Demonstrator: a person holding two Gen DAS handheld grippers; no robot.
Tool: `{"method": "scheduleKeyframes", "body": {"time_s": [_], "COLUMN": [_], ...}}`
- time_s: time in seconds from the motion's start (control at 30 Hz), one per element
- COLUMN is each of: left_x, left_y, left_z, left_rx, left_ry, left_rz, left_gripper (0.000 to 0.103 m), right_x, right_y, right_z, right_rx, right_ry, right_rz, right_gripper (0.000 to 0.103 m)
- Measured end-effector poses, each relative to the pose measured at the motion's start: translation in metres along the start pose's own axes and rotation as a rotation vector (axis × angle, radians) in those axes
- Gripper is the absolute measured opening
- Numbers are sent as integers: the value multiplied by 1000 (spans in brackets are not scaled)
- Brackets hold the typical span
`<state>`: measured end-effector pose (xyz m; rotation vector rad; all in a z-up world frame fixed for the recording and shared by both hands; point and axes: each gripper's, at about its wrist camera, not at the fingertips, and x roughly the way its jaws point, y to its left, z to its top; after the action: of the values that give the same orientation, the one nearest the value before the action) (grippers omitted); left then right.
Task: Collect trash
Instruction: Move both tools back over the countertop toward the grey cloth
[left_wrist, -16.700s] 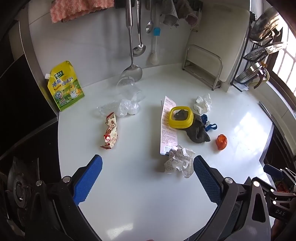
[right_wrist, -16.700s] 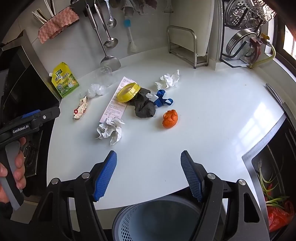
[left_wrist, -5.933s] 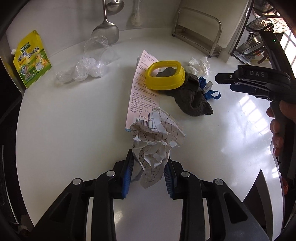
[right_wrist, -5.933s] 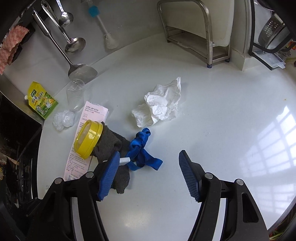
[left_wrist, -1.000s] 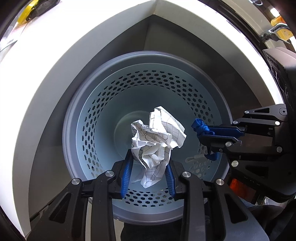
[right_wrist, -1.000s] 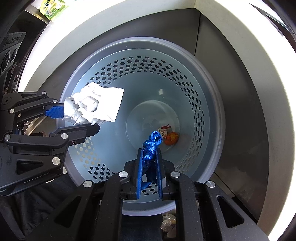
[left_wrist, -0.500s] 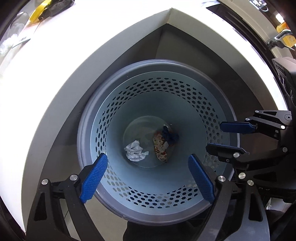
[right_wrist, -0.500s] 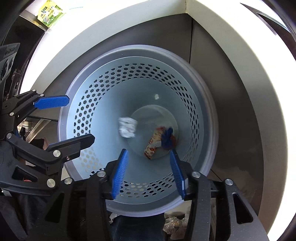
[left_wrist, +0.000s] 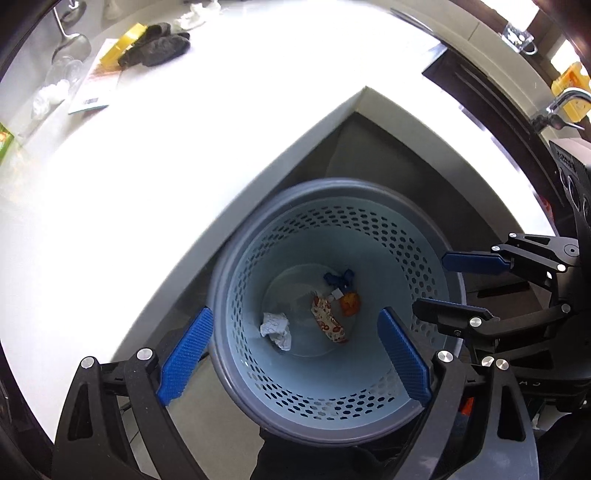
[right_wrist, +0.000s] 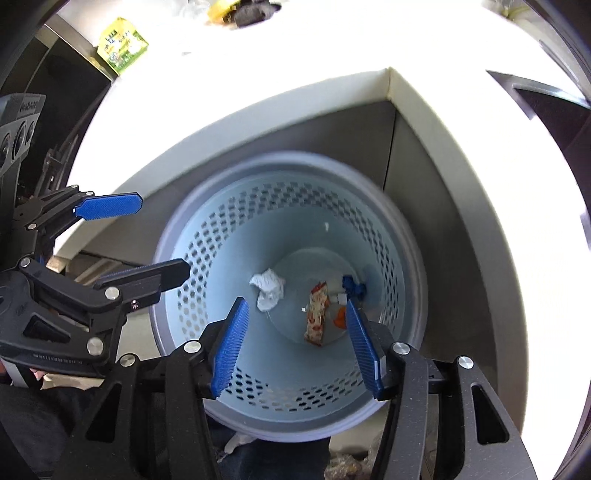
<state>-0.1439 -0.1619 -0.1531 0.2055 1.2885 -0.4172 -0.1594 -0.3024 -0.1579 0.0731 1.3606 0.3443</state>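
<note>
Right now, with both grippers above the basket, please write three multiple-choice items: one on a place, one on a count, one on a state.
1. Where does the crumpled paper lie?
A. On the counter
B. At the bottom of the basket
C. Between gripper fingers

2. How many pieces lie in the basket?
A. One
B. Two
C. Four

3. What is between the fingers of the left gripper?
A. A blue strap
B. Nothing
C. A wrapper

Answers: 1 B, it rests on the basket floor. 2 C, paper, snack wrapper, blue strap, orange piece. 3 B, its jaws stand wide apart, empty.

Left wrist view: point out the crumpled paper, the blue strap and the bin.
crumpled paper (left_wrist: 275, 328), left wrist view, its middle.
blue strap (left_wrist: 338, 277), left wrist view, its knotted bunch.
bin (left_wrist: 236, 384), left wrist view, its perforated wall.
</note>
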Motion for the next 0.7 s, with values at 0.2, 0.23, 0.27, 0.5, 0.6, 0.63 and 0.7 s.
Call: {"method": "scheduleKeyframes", "body": {"time_s": [0.2, 0.23, 0.27, 0.5, 0.6, 0.63, 0.7], "left_x": [-30, -34, -38, -61, -68, -70, -74], "left_y": [28, 34, 42, 99, 123, 131, 149], "left_z": [18, 21, 23, 44, 52, 55, 58], "left_rx": [-79, -94, -108, -210, -240, -249, -266], "left_ry": [-99, -112, -124, -185, -204, -210, -219], "left_rz": [35, 44, 52, 92, 115, 122, 134], "left_gripper": [89, 90, 90, 91, 91, 91, 91], "right_x": [-25, -28, -31, -46, -50, -49, -45], "right_y": [9, 12, 14, 28, 36, 38, 42], "right_z": [23, 27, 32, 70, 86, 92, 107], "right_rx": [10, 8, 6, -13, -27, -33, -42], "right_ry": [-126, -146, -163, -226, -245, -248, -258], "right_rz": [10, 12, 12, 17, 14, 14, 12], "right_gripper": [57, 57, 57, 58, 60, 61, 62]}}
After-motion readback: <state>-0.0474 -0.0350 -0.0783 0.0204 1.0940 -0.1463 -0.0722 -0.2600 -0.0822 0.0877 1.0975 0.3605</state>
